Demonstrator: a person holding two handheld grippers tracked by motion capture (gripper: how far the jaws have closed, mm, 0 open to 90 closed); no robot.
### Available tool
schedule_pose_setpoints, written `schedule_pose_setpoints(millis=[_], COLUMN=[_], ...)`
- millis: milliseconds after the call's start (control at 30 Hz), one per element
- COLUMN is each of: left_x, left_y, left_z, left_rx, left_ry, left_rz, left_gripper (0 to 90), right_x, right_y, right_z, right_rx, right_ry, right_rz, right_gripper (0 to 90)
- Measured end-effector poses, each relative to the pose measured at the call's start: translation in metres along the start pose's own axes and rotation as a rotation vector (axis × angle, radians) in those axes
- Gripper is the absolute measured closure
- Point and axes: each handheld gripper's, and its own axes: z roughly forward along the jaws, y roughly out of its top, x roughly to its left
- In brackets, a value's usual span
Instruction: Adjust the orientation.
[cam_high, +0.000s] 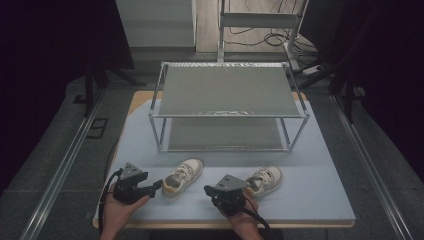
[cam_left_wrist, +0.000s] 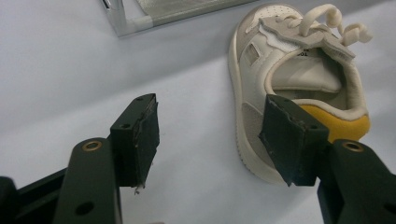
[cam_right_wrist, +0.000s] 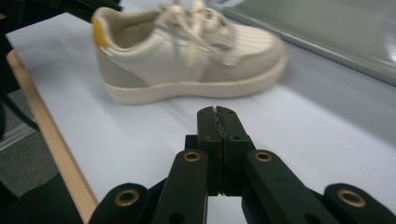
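High view first, nearest the table's front edge: 2 hands come up from the bottom, each carrying a black gripper. The left gripper (cam_high: 156, 186) sits at the front left, jaws spread apart with nothing between them, tips pointing right toward the heel of the left shoe (cam_high: 183, 177). Left gripper view backs that up: the 2 pads stand wide, bare table between them, and the shoe with its yellow heel patch (cam_left_wrist: 299, 79) lies just beyond the right-hand pad, not gripped.

Over to the right gripper (cam_high: 209, 190), front centre-right. Right gripper view has its jaws (cam_right_wrist: 218, 116) pressed flat together, clenched on nothing, hovering over the pale blue table top (cam_right_wrist: 140, 144). Ahead of those tips the left shoe (cam_right_wrist: 187, 51) lies on its sole, side-on, yellow tab at the heel, laces loose, well clear of the jaws.

Just behind that gripper's body in the high view, the right shoe (cam_high: 264, 180) rests on the table (cam_high: 320, 200), toe angled up and to the right. Both shoes stand apart from each other, in the strip between the grippers and the rack.

Farther back stands the metal 2-tier rack (cam_high: 228, 90), grey shelves bare. Beyond it, cables on the floor (cam_high: 260, 37).
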Motion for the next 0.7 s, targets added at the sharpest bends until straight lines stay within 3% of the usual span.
schedule_pose_setpoints(millis=[200,233,267,400,700], left_x=[0.003,0.003,0.003,0.004,0.006], left_y=[0.004,0.005,0.005,0.006,0.006], left_z=[0.000,0.002,0.002,0.005,0.003], left_rx=[-0.010,-0.009,-0.009,-0.002,-0.005], left_ry=[-0.003,-0.007,-0.007,-0.009,-0.012], left_rz=[-0.004,-0.002,-0.002,0.004,-0.001], left_gripper=[36.3,36.2,36.2,36.3,35.9], right_x=[-0.011,-0.016,-0.016,-0.022,-0.028], right_y=[-0.009,-0.012,-0.012,-0.019,-0.025], right_z=[-0.013,-0.016,-0.016,-0.023,-0.029], right_rx=[0.002,0.008,0.008,0.014,0.025], right_ry=[-0.076,-0.129,-0.129,-0.216,-0.239], right_rz=[0.019,0.014,0.014,0.015,0.040], right_gripper=[88.5,88.5,88.5,88.8,89.2])
